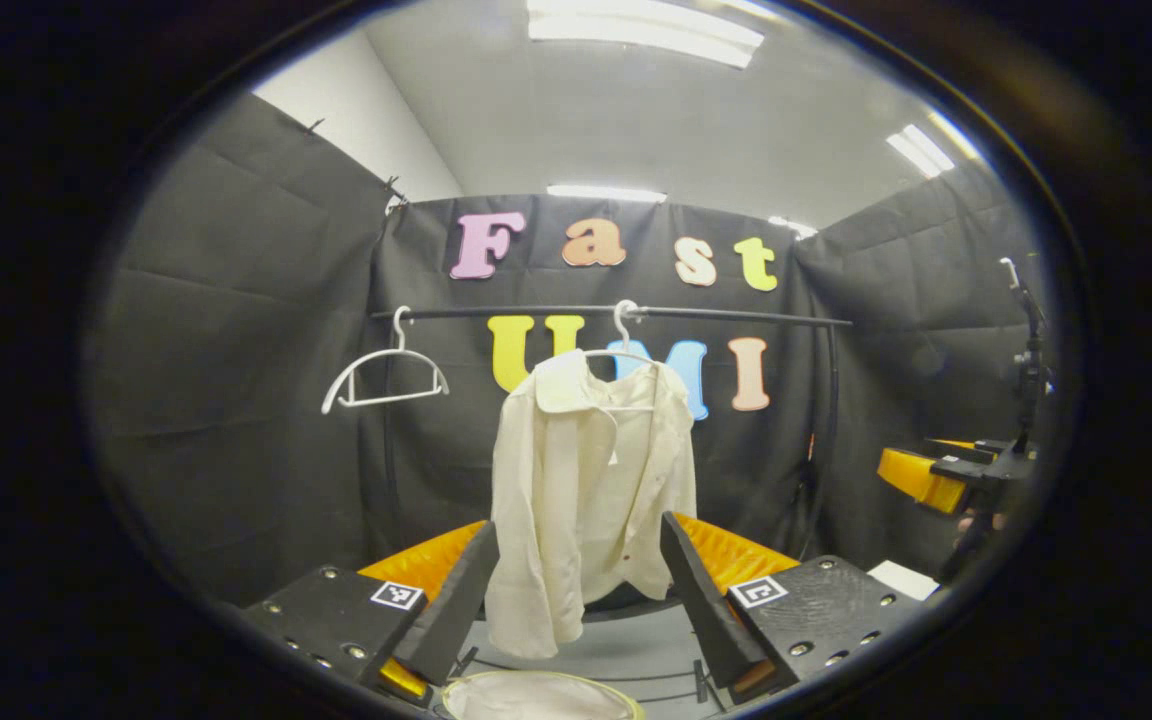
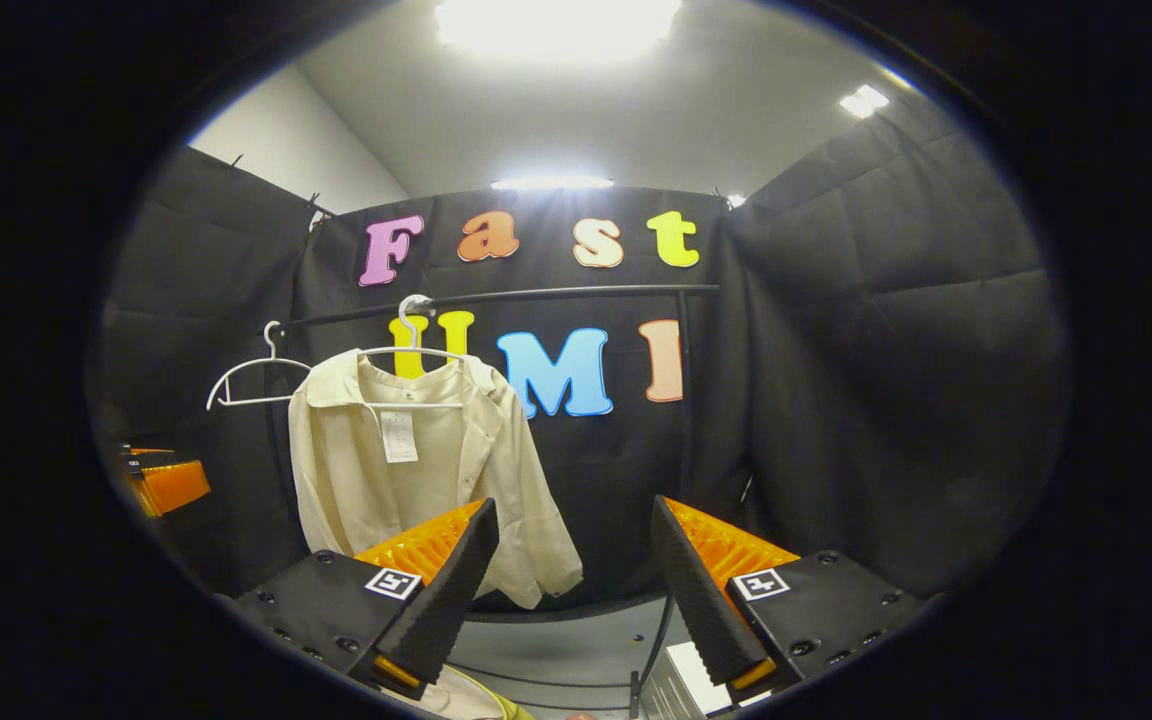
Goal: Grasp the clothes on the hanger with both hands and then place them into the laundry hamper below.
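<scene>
The cream long-sleeved button shirt (image 1: 586, 490) hung on a white plastic hanger (image 1: 622, 352) from the black horizontal rail (image 1: 736, 315), front open, one sleeve drooping low. An empty white hanger (image 1: 385, 372) hung further along the same rail, well apart. Below the shirt, the pale round rim of the laundry hamper (image 1: 541, 692) showed at the bottom edge of the left gripper view. Left gripper (image 1: 581, 585) was spread wide w/ nothing between its black-and-orange fingers, shirt framed btwn them but not touched. Right gripper (image 2: 576, 590) was likewise released, off to the shirt's side, holding nothing.
</scene>
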Motion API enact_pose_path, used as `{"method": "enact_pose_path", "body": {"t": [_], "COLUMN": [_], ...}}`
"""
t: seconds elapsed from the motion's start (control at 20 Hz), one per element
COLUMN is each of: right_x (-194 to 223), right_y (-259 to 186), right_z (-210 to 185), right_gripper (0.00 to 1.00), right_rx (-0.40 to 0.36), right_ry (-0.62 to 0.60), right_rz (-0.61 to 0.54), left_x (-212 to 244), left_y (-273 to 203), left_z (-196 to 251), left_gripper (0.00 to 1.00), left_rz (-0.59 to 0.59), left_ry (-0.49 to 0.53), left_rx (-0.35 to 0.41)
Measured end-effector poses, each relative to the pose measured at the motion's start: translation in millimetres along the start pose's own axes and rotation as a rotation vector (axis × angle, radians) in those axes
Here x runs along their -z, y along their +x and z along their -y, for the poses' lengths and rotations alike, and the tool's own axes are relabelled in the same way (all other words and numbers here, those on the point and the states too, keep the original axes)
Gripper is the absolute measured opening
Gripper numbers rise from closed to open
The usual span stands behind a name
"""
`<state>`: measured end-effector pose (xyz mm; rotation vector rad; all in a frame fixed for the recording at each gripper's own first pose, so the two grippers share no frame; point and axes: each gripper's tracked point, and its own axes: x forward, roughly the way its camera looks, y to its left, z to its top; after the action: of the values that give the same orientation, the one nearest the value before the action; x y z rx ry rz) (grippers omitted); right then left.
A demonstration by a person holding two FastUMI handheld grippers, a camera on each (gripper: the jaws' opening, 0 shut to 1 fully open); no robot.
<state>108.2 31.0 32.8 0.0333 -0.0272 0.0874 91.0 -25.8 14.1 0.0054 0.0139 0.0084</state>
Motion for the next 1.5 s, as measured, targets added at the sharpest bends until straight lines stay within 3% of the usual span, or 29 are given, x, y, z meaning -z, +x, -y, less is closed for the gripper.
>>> {"method": "enact_pose_path", "body": {"t": [0.35,0.75,1.05,1.3,1.5], "right_x": [20.0,49.4,57.3,85.6,102.9], "right_y": [98.0,161.7,184.1,196.9,206.9], "right_z": [-11.2,-1.2,16.5,24.9,25.2], "right_gripper": [0.97,0.97,0.96,0.96,0.93], "right_rx": [-0.088,-0.148,-0.167,-0.200,-0.221], "right_ry": [0.034,0.036,0.042,0.039,0.036], "right_rz": [-0.057,-0.115,-0.085,-0.157,-0.203], "left_x": [-7.7,1.1,7.5,22.5,31.8], "left_y": [104.4,207.1,272.0,299.9,323.4], "left_z": [32.1,57.4,43.2,19.3,1.5], "left_gripper": [0.94,0.95,0.94,0.95,0.95], "left_rz": [-0.018,-0.036,0.001,0.011,-0.007], "left_ry": [-0.025,0.028,0.042,0.066,0.074], "left_rx": [-0.058,-0.128,-0.299,-0.480,-0.553]}}
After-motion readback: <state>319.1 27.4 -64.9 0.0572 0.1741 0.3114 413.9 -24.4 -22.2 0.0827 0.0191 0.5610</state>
